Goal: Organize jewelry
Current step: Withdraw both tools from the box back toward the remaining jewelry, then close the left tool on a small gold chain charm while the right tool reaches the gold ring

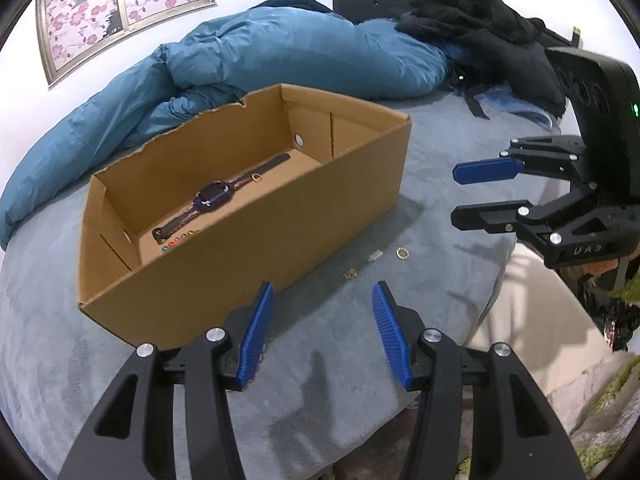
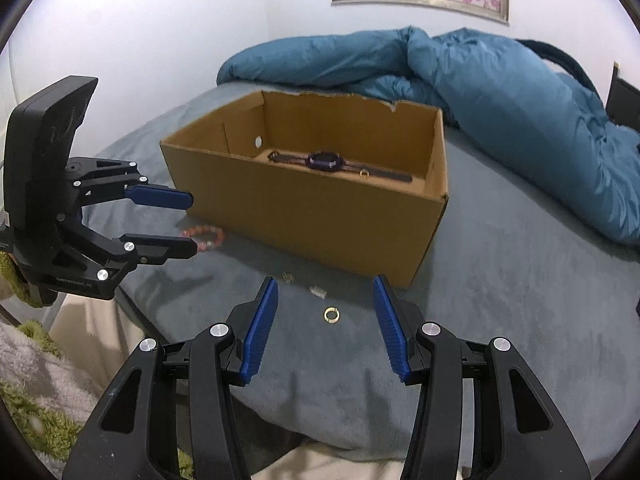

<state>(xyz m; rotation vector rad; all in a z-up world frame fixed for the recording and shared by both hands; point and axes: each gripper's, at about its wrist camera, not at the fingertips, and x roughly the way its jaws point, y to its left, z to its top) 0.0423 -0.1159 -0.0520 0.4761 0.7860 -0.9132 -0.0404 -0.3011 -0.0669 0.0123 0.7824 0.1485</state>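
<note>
box (image 2: 320, 208) on bed: watch (image 2: 325, 160) + ring inside | gold ring (image 2: 331, 315) near r gripper (image 2: 325, 320) | l gripper (image 1: 323, 326) | both tongs wide open, holding nil

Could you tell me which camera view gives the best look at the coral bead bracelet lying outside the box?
The right wrist view. There the coral bead bracelet lies on the grey bedcover beside the cardboard box, partly behind the left tool. In the left wrist view it is almost entirely hidden behind that tool's own fingers, so it cannot be judged there.
</note>
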